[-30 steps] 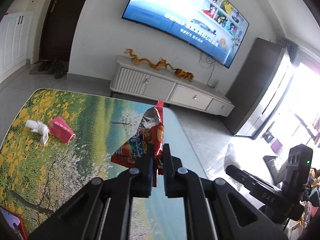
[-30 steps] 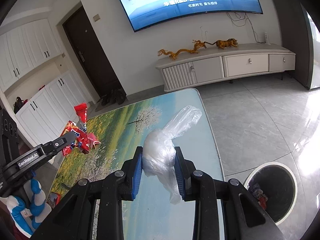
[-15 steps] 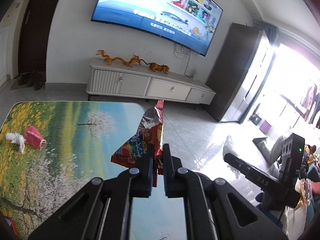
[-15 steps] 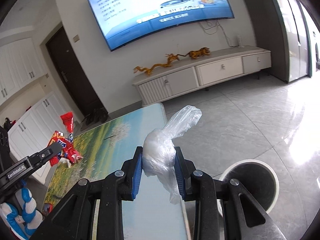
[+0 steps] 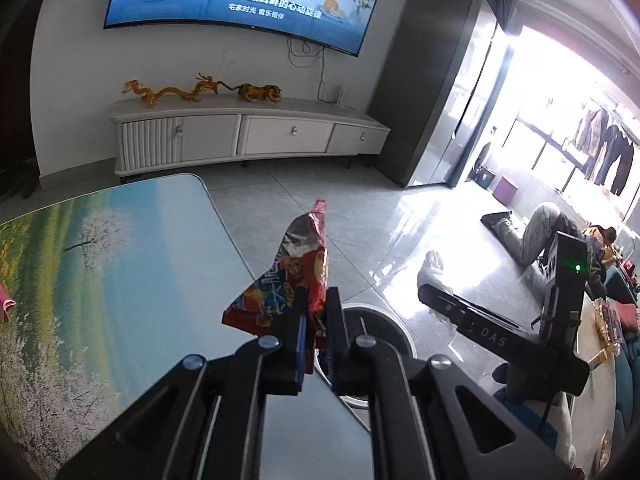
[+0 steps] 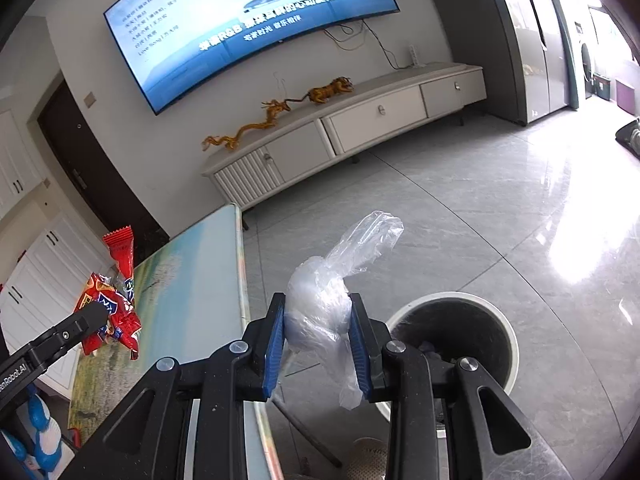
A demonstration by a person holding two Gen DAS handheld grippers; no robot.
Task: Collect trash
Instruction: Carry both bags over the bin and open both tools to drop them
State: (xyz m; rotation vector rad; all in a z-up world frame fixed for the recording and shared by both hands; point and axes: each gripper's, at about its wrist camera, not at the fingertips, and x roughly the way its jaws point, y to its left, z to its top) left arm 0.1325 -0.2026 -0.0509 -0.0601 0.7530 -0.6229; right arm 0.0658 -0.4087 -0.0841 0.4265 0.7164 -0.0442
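Past the table edge (image 6: pixel 240 264), above the bin (image 6: pixel 452 344): left tongs (image 5: pixel 316 320) clamping wrapper (image 5: pixel 288 280), right tongs (image 6: pixel 318 340) clamping bag (image 6: pixel 320 300).

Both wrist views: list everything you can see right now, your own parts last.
snack wrapper: one, red, pinched in left gripper
plastic bag: one, clear, clamped in right gripper
trash bin: one, white rim, dark inside, floor beside table
table: one, landscape print
pink scrap: one, table's left edge
TV: one, on, wall
TV cabinet: one, white, under TV
dragon figurine: one, gold, on cabinet
tiger figurine: one, gold, on cabinet
person: one, on floor by window
left gripper: black, shut
right gripper: black, blue pads, shut
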